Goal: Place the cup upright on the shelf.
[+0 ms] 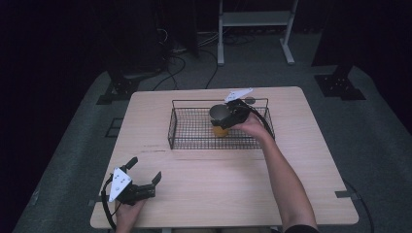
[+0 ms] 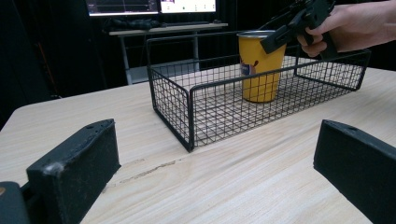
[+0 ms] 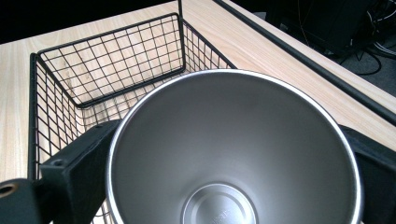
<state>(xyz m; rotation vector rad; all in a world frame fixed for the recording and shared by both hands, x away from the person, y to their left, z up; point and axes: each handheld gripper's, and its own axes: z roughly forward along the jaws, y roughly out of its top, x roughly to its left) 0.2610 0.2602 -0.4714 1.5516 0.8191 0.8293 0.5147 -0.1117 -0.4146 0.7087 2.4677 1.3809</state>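
In the right gripper view our two black jaws sit on either side of the yellow cup (image 3: pixel 233 154), one pad at its left wall and one at its right, clamped on it just below the rim. From here we look straight down into its bare steel inside and see none of its colour. The left gripper view gives what that one cannot: the cup's yellow outside with a small printed patch, standing upright on the floor of the wire basket (image 2: pixel 187 100), with the right gripper (image 2: pixel 292 23) coming onto its rim from above, held by a hand (image 2: pixel 355 23).

The high view places the cup toward the right half of the basket (image 1: pixel 194 128), near its middle line, and the basket itself toward the far edge of the table (image 1: pixel 218 189), slightly right of centre.

Our left gripper (image 1: pixel 144 174) lies low near the near left corner of the table, well apart from the basket. Its jaws stand wide apart with nothing between them but bare wood.
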